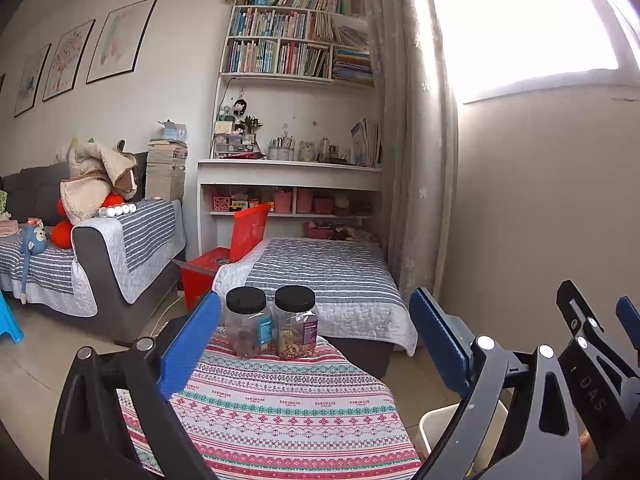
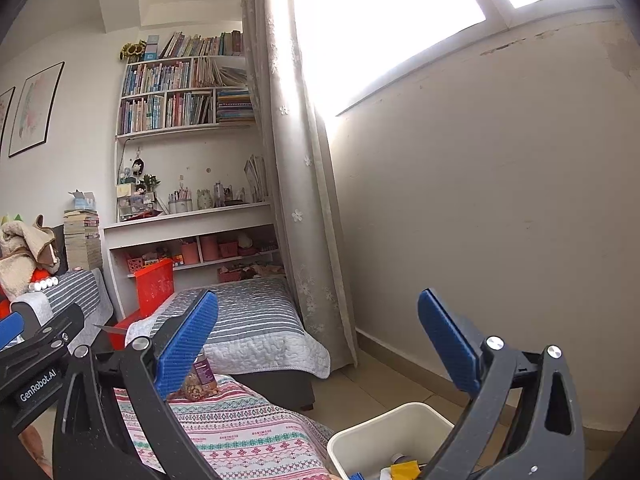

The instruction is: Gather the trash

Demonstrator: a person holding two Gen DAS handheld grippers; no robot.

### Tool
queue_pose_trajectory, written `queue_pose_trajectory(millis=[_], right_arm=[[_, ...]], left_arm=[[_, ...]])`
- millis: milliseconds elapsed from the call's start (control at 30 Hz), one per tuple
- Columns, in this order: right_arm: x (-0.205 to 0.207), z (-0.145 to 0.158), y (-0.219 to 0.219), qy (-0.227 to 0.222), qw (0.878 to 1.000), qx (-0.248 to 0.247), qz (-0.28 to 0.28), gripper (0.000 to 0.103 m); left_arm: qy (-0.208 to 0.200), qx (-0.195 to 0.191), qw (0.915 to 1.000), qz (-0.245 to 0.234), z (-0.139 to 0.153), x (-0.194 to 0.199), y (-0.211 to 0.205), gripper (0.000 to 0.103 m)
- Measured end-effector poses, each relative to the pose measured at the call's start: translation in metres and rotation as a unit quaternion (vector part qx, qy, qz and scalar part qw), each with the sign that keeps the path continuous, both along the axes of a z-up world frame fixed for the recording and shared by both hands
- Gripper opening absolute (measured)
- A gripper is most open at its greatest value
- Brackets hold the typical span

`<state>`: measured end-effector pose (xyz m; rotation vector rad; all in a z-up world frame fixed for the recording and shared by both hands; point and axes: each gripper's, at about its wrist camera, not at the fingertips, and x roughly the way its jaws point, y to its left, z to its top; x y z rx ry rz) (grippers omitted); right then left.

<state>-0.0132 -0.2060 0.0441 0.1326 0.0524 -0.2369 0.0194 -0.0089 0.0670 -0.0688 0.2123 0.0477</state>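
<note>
A white waste bin [image 2: 400, 424] stands on the floor right of the table, with several bits of yellow and blue trash [image 2: 404, 470] inside; its rim also shows in the left wrist view [image 1: 444, 416]. My left gripper [image 1: 316, 344] is open and empty, held above the patterned tablecloth [image 1: 280, 412]. My right gripper [image 2: 320, 348] is open and empty, raised above the bin and the table's right edge. The right gripper shows at the right edge of the left wrist view [image 1: 596, 320]. No loose trash shows on the table.
Two clear jars with black lids [image 1: 272, 320] stand at the table's far end; one shows in the right wrist view [image 2: 200, 376]. Beyond are a striped-covered daybed [image 1: 328, 276], a sofa [image 1: 100, 248], red boxes [image 1: 224, 256], a bookshelf [image 1: 296, 100], a curtain [image 2: 304, 200] and tiled floor.
</note>
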Motion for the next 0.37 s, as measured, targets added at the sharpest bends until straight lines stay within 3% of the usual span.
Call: queue_pose_trajectory(millis=[367], right_arm=[[0.0034,-0.0018,-0.0069,0.002,1.0,-0.002,-0.003,0.096]], left_arm=[[0.0,-0.008,1.0,0.003,0.0041,-0.0006,0.0016,0.096]])
